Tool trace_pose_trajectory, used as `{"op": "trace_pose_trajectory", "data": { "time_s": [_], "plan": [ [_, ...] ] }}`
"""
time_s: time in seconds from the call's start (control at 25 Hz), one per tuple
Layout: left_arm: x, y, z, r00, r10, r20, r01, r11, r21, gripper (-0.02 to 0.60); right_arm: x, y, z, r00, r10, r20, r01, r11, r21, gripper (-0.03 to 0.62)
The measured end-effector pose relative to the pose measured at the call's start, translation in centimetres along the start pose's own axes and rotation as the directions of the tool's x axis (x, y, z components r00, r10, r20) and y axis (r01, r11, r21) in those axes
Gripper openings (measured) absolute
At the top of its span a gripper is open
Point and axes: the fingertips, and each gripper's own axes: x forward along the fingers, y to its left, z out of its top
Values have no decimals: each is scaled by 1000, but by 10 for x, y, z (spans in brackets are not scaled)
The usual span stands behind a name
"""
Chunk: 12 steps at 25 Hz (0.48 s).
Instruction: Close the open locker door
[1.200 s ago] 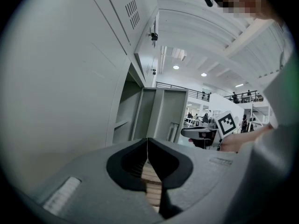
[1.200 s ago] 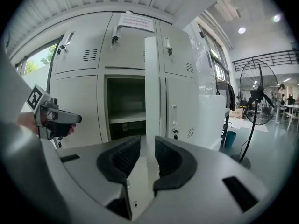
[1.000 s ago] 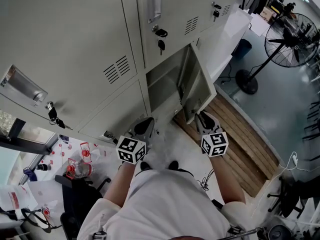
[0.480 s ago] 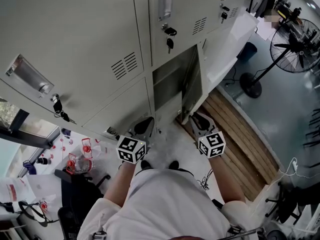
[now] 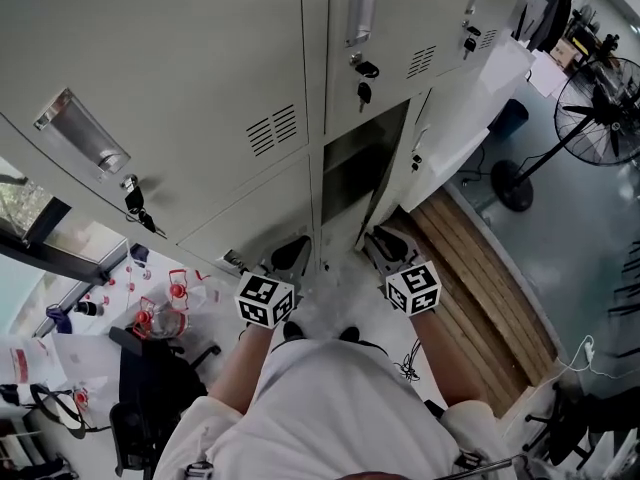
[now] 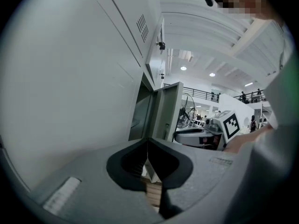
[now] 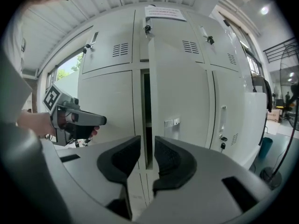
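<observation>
Locker door [image 7: 180, 101] swung nearly shut, just beyond right gripper's [image 7: 147, 148] parted fingers [image 7: 170, 160].

text: none legible | paper sheet [image 7: 161, 12] on locker [image 7: 105, 101] — print too small

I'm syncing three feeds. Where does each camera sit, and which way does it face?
Head view: on the person's head, facing steeply down the lockers at the ajar locker door; torso, forearms, left gripper and right gripper show.
Left gripper view: on the left gripper, along its shut jaws toward the door; right gripper shows.
Right gripper view: on the right gripper, along its parted jaws at the door's front; left gripper shows.
Shared: all views hold the door.
</observation>
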Motion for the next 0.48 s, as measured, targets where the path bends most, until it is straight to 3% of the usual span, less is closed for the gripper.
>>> {"op": "trace_pose_trajectory", "data": {
  "time_s": [0.48],
  "plan": [
    [-10, 20, -1, 998, 57, 9, -57, 998, -22, 16, 46, 23, 12, 994, 108, 14, -108, 994, 7, 94]
  ]
}}
